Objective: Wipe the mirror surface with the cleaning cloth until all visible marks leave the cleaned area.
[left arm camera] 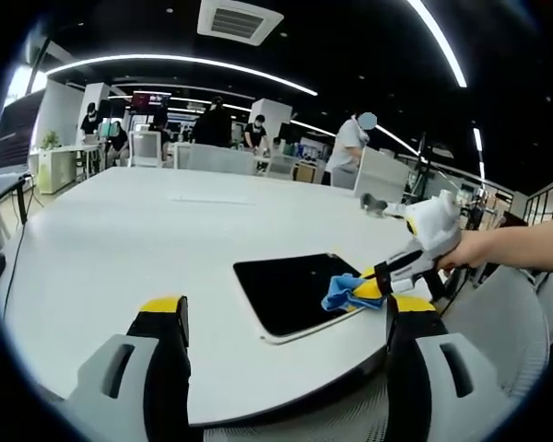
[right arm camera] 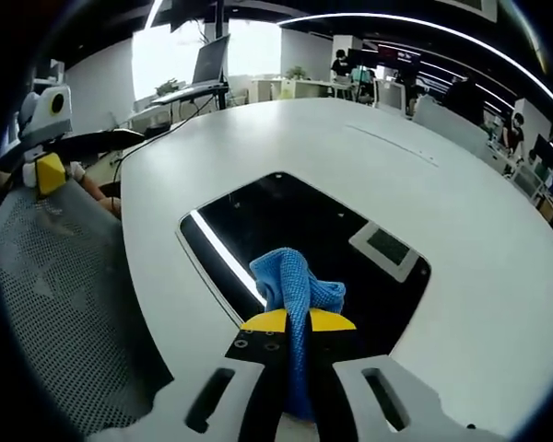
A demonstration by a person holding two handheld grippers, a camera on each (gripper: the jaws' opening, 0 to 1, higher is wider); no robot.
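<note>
A dark rectangular mirror (left arm camera: 290,290) (right arm camera: 304,235) lies flat on the white table (left arm camera: 138,230) (right arm camera: 461,175), reflecting ceiling lights. A blue cleaning cloth (right arm camera: 293,281) (left arm camera: 343,293) rests on the mirror's near-right corner, pinched between my right gripper (right arm camera: 290,322) (left arm camera: 373,287)'s yellow-tipped jaws, which are shut on it. In the left gripper view a hand holds that gripper from the right. My left gripper (left arm camera: 281,322) hovers over the table's near edge, short of the mirror, open and with nothing between its fingers. It also appears at the far left in the right gripper view (right arm camera: 46,170).
A grey mesh chair (right arm camera: 64,304) stands beside the table edge by the mirror. Several people and desks with monitors (left arm camera: 147,101) fill the background of the room. The white table stretches wide beyond the mirror.
</note>
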